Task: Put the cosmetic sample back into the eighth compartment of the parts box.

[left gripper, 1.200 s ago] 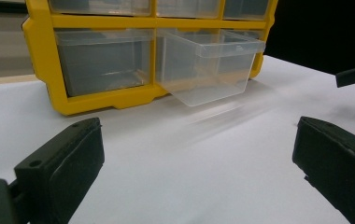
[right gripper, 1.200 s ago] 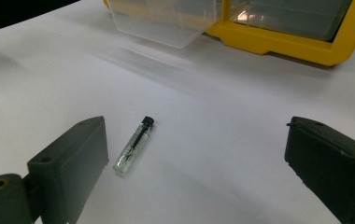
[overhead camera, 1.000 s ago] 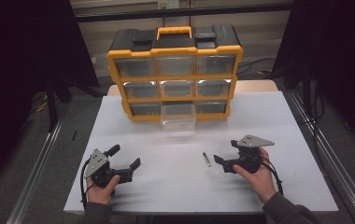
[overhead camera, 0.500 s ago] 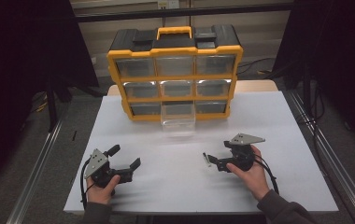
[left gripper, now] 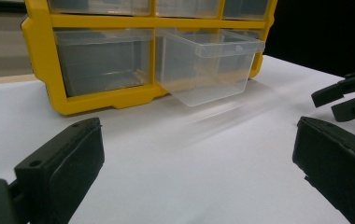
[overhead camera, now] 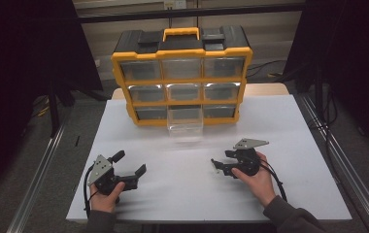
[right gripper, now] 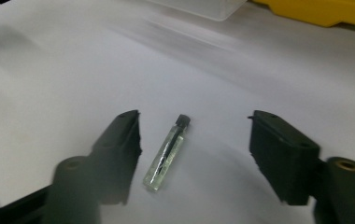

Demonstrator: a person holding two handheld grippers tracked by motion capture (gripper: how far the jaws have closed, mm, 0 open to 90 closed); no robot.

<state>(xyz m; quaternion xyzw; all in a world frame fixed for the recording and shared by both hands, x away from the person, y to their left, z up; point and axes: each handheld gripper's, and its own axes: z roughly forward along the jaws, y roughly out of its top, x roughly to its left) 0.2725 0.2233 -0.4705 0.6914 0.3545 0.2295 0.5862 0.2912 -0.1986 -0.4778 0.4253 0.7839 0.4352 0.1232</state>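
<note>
A: Starting at the left, what is the left gripper (overhead camera: 131, 165) doing?

B: It is sitting low over the white table (overhead camera: 182, 199) near the front edge, with a hand wrapped around its body. Its jaws are standing wide apart with only bare tabletop between them. In the left gripper view they are pointing toward the yellow organizer (left gripper: 96, 100).

A: And what is showing in the middle?

B: The organizer is standing at the far side of the table, with clear drawers in rows. One clear drawer (overhead camera: 185, 121), bottom row, centre, is sticking out toward the person. It is looking tilted slightly downward in the left gripper view.

A: Moving right, where is the vial lying?

B: The small glass vial (right gripper: 167, 152) with its dark cap is lying flat on the table, right between the jaws of the right gripper (overhead camera: 219, 167). In the right gripper view it is sitting closer to the left jaw, touching neither pad.

A: So the right gripper is not clamping it?

B: No. Its jaws have just been closing in around the vial, but they are standing partly apart, with gaps on both sides.
</note>
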